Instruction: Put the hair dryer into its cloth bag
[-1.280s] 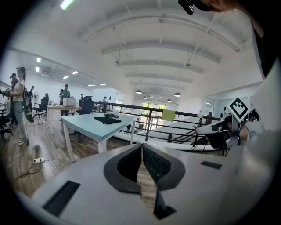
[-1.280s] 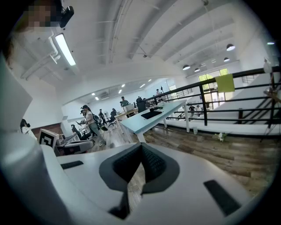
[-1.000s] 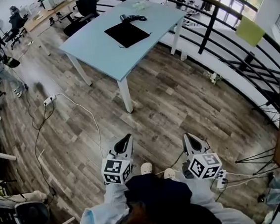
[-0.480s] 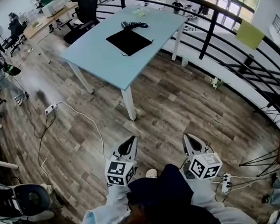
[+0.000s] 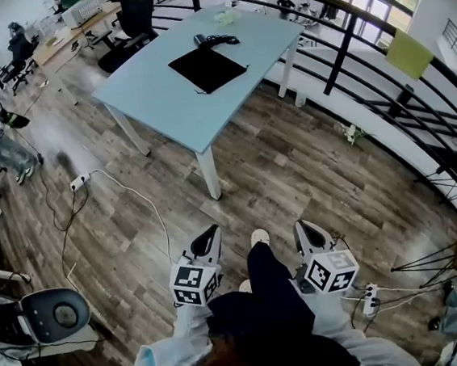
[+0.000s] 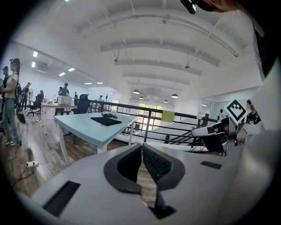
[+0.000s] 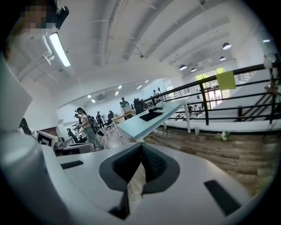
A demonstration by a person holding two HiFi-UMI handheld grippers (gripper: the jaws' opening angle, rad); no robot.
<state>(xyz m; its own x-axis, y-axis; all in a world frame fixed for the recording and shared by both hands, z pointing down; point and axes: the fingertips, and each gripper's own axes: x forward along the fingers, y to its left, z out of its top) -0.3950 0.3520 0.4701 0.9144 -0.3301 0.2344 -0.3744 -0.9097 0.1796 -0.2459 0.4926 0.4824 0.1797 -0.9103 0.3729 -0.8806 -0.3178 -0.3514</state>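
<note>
While the left tongs [image 5: 211, 232] and the right tongs [image 5: 300, 227] both have their jaws closed together on nothing, they are held low in front of the person, side by side and pointing ahead, each with its marker cube at the rear. Between them a dark-trousered leg [image 5: 267, 276] reaches forward, its pale shoe [image 5: 259, 237] on the wood floor [image 5: 290, 155] about level with the jaw tips. Just outside the right tongs and a little behind them, a white power strip [image 5: 369, 301] lies on the boards. Out beyond the left tongs a white cable runs to a second power strip [image 5: 79, 182]. Well ahead of both tongs stands the light blue table [image 5: 155, 104], its nearest leg roughly straight in front of the left tongs. On its top, well apart from both tongs, lies the flat black cloth bag [image 5: 206, 67]. Just past the bag's far edge is the dark hair dryer [image 5: 212, 38] with its cord, outside the bag. A black railing [image 5: 343, 40] curves away ahead on the right tongs' side.
</note>
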